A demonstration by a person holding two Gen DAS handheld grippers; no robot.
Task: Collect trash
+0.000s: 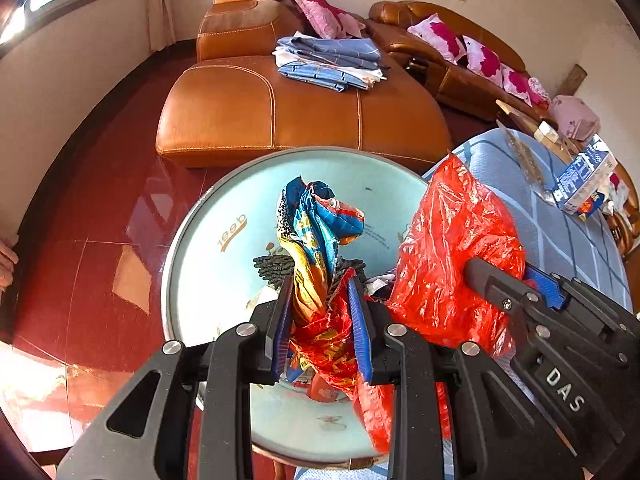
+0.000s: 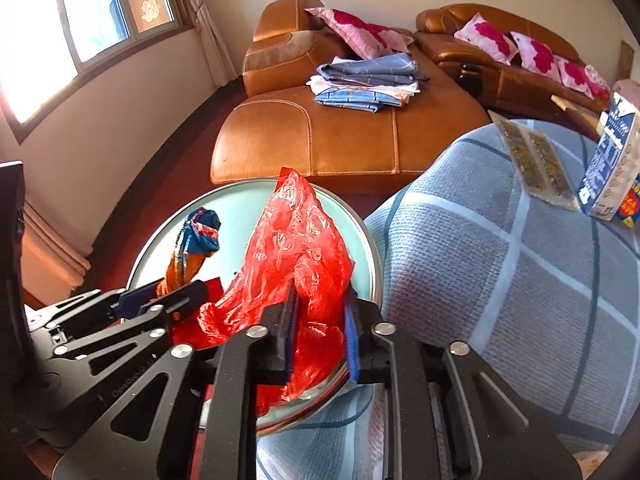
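Observation:
My left gripper (image 1: 320, 292) is shut on a crumpled snack wrapper (image 1: 316, 232), blue, yellow and red, held above a round pale-blue basin (image 1: 208, 240). My right gripper (image 2: 320, 300) is shut on a red plastic bag (image 2: 296, 240), held over the basin's right rim (image 2: 360, 216). The bag (image 1: 452, 240) and the right gripper (image 1: 504, 280) show at the right of the left wrist view. The left gripper (image 2: 160, 296) and the wrapper (image 2: 196, 244) show at the left of the right wrist view. The two grippers are close side by side.
A table under a blue-grey checked cloth (image 2: 520, 264) lies to the right, with a blue-white carton (image 2: 612, 160) and clear gold-patterned packets (image 2: 532, 164). An orange leather sofa (image 2: 340, 140) with folded cloths (image 2: 368, 80) stands behind. The floor (image 1: 100, 220) is glossy red tile.

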